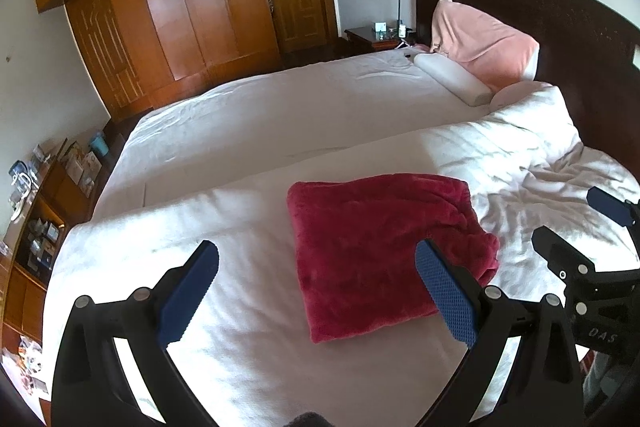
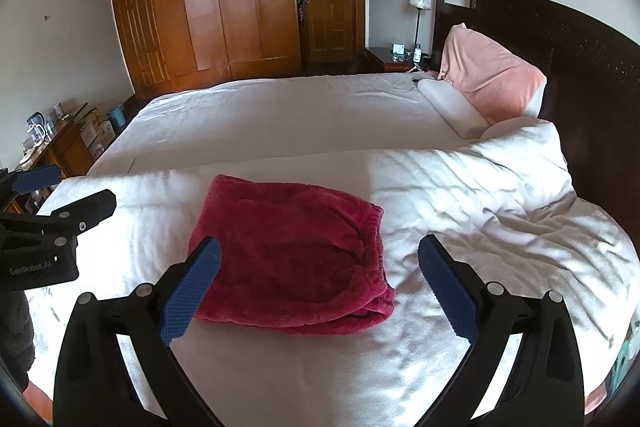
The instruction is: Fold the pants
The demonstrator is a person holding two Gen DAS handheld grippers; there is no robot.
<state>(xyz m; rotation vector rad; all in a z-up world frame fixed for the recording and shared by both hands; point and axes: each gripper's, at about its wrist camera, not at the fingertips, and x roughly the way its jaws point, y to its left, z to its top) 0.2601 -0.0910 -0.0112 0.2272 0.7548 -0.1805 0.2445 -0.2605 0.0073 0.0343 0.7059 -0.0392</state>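
On the white duvet [image 2: 460, 211] lie the red fleece pants [image 1: 384, 247], folded into a compact, roughly square bundle, waistband toward the headboard [image 2: 560, 39] side. My left gripper [image 1: 316, 291] hovers above the bundle's near edge, jaws wide apart, holding nothing. My right gripper [image 2: 320, 287] hangs over the bundle's nearer right portion, jaws likewise spread and empty. Each gripper shows at the edge of the other's view. Pink pillow [image 1: 484, 43] leans against the headboard, well apart from the pants.

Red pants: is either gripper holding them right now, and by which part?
Nothing is held. The left gripper and right gripper are both open, above the folded red pants on the white bedding.
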